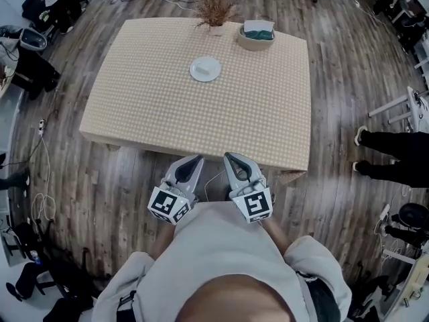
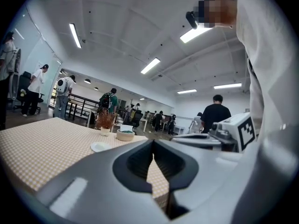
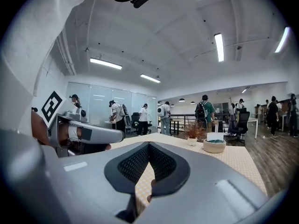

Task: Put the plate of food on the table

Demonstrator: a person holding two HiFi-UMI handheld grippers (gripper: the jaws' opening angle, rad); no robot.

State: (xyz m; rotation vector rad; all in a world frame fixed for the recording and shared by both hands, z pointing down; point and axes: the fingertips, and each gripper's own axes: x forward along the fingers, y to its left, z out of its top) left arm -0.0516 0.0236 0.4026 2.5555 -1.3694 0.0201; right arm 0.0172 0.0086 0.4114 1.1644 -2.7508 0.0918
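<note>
A small white plate (image 1: 205, 68) rests on the table (image 1: 154, 106), which is covered in a beige checked cloth, a little behind its middle; what lies on it is too small to tell. It also shows low and far off in the left gripper view, plate (image 2: 99, 146). My left gripper (image 1: 195, 159) and right gripper (image 1: 232, 157) hang side by side just off the table's near edge, close to my chest. Both are shut, jaws meeting tip to tip, with nothing between them: left gripper (image 2: 153, 146), right gripper (image 3: 148, 148).
At the table's far edge stand a dried plant in a pot (image 1: 215, 12) and a round bowl (image 1: 257, 35) with something green-white in it. A person's legs (image 1: 389, 143) stand right of the table. Chairs, bags and cables lie on the floor at left.
</note>
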